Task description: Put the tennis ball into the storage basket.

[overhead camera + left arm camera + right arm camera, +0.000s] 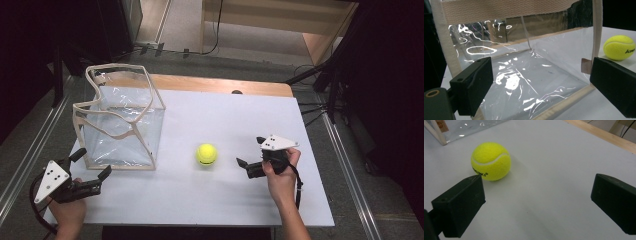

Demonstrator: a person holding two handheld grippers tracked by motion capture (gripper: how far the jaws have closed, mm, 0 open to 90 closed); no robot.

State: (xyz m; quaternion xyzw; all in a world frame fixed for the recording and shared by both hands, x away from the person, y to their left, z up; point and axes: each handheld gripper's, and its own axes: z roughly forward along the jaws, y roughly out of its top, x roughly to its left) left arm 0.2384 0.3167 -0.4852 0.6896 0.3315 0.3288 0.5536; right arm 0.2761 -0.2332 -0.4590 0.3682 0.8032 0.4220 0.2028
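Ball (206,154) on table (240,200) — right of bag (120,120)

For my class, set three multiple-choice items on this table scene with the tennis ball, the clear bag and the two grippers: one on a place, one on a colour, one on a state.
1. Where does the tennis ball lie?
A. inside the clear bag
B. on the white table, between the clear bag and the right gripper
C. between the left gripper's jaws

2. What colour is the trim of the clear bag?
A. beige
B. red
C. blue

3. How do the jaws of the right gripper stand?
A. shut on the ball
B. shut on nothing
C. open, holding nothing

Key: 1 B, the high view shows the ball on the bare table right of the bag. 2 A, the straps and edges are beige. 3 C, the right gripper view shows a wide gap, the ball lying beyond it.
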